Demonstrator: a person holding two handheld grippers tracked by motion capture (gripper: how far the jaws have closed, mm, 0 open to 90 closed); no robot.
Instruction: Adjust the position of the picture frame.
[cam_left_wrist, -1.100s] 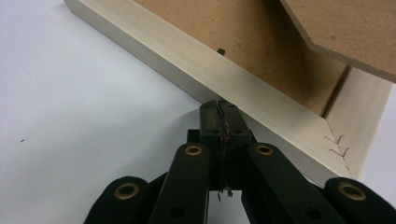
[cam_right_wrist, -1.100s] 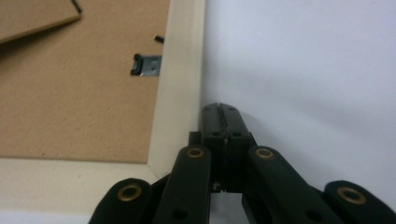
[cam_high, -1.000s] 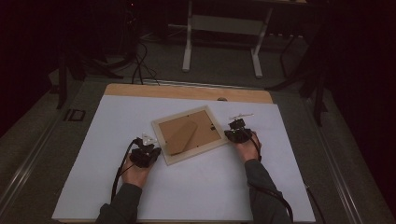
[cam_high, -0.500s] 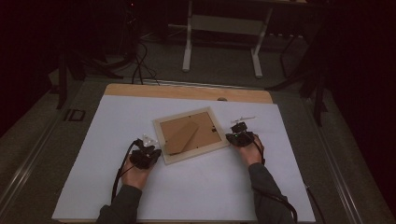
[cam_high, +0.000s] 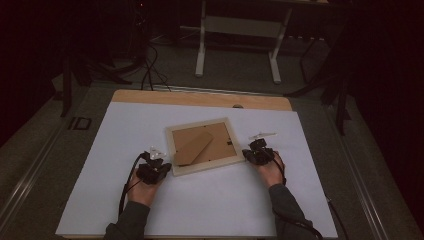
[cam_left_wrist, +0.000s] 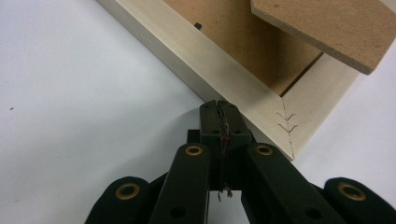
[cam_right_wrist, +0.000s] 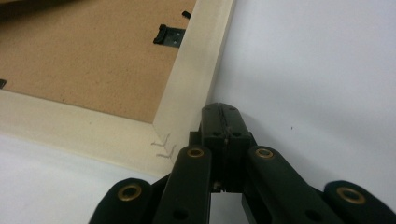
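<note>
Right gripper view alone reveals frame (cam_right_wrist: 187, 93) clip (cam_right_wrist: 169, 34).

Left tongs (cam_high: 159, 159) closed; right tongs (cam_high: 251, 151) closed; hands low.

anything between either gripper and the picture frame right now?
Nothing visible. The left gripper, jaws shut, sits right at the edge of the picture frame near one mitred corner. The right gripper, also shut, sits beside the frame's outer edge near another corner. Bare white table surface around both.
</note>
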